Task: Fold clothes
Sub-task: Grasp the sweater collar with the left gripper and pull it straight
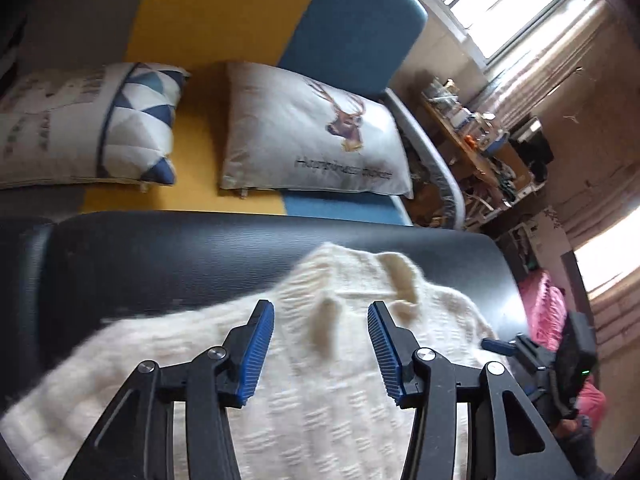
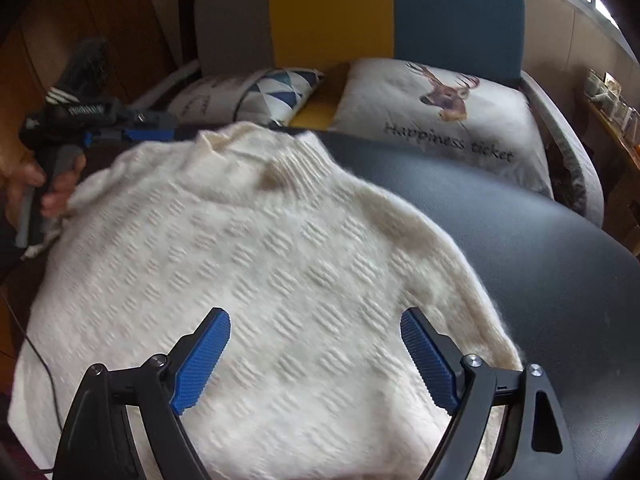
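Your left gripper (image 1: 321, 312) and right gripper (image 2: 316, 320) both hang spread wide, empty, over the cream sweater (image 2: 256, 264) lying on the black table (image 2: 540, 248). Beyond its far edge sit a deer pillow (image 2: 440, 120) and a triangle-print pillow (image 2: 276, 90) on the sofa (image 2: 456, 12)

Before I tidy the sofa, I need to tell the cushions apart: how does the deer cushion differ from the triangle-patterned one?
The deer cushion is off-white with a stag's head and the words "Happiness ticket"; the triangle cushion has blue, teal and white triangles. The deer cushion leans against the sofa's blue panel, the triangle cushion against the grey and yellow ones. The triangle cushion overlaps another printed cushion; the deer cushion sits alone. Both lie behind the white sweater on the black table.
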`<state>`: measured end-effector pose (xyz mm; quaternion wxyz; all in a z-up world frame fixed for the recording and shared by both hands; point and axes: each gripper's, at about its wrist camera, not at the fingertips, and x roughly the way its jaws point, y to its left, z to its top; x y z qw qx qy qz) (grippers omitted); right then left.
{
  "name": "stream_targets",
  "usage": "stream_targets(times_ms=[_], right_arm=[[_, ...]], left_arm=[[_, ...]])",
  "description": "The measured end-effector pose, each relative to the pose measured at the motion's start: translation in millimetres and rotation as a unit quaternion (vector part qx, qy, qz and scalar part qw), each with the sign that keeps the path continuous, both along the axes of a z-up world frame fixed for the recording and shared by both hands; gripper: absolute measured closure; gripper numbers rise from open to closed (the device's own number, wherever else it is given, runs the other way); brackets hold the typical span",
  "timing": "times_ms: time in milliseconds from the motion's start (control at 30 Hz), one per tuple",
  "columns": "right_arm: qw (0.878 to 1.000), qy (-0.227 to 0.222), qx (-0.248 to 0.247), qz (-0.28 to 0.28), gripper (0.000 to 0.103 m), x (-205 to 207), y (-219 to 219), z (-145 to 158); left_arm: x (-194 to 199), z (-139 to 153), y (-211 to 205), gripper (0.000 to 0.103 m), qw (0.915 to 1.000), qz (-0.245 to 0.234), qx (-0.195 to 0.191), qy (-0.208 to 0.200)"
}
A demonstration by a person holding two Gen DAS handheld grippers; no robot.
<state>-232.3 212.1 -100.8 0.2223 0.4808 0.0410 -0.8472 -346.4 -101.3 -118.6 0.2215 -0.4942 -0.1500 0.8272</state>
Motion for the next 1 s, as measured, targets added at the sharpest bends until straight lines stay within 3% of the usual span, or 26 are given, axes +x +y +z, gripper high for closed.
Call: stream_targets(times_ms=[100,200,333,533,567,600,700,800,933,1000], right_arm=[[0.999,0.009,-0.026,0.03,0.014,-12.1,-32.9,10.8],[0.998,0.002,-0.018,0.054,0.014,-20.7,-62.6,6.3],[0.999,-0.021,-0.012,0.044,0.014,-34.4,-65.6,-9.7],[0.999,-0.029,-0.007,0.034,0.013,-38.6,-50.2,-28.8],[0.999,-0.026,-0.005,0.036,0.013,-38.7,-48.5,-28.4],[0.999,-0.024,-0.003,0.038,0.014,-38.8,-46.8,-28.0],[1.0,-0.013,0.016,0.022,0.014,-38.8,-37.3,-31.6],[0.999,0.015,0.028,0.015,0.014,-33.3,-34.5,-36.6],[0.999,0.018,0.036,0.017,0.014,-33.3,-36.5,-34.9],[0.999,0.01,0.038,0.019,0.014,-33.8,-35.7,-32.1]], left_arm=[[-1.0,-7.3,-8.9,0.053,0.9994,0.002,-0.034,0.009],[-2.9,-10.2,4.8,0.053,0.9967,-0.028,-0.069,0.032],[-8.3,-16.9,34.3,0.053,0.9815,-0.074,-0.165,0.062],[-12.9,-27.8,56.6,0.048,0.968,-0.142,-0.194,0.071],[-13.5,-27.6,55.1,0.063,0.9702,-0.134,-0.189,0.071],[-14.9,-26.6,50.7,0.093,0.9755,-0.117,-0.173,0.067],[-19.8,-29.7,29.0,0.094,0.9908,-0.048,-0.116,0.05],[-22.3,-40.6,2.4,0.093,0.9996,0.017,-0.013,0.016],[-18.4,-33.3,6.6,0.09,0.9996,0.025,-0.006,0.015],[-13.9,-24.1,5.6,0.08,0.9993,0.036,0.0,0.006]])
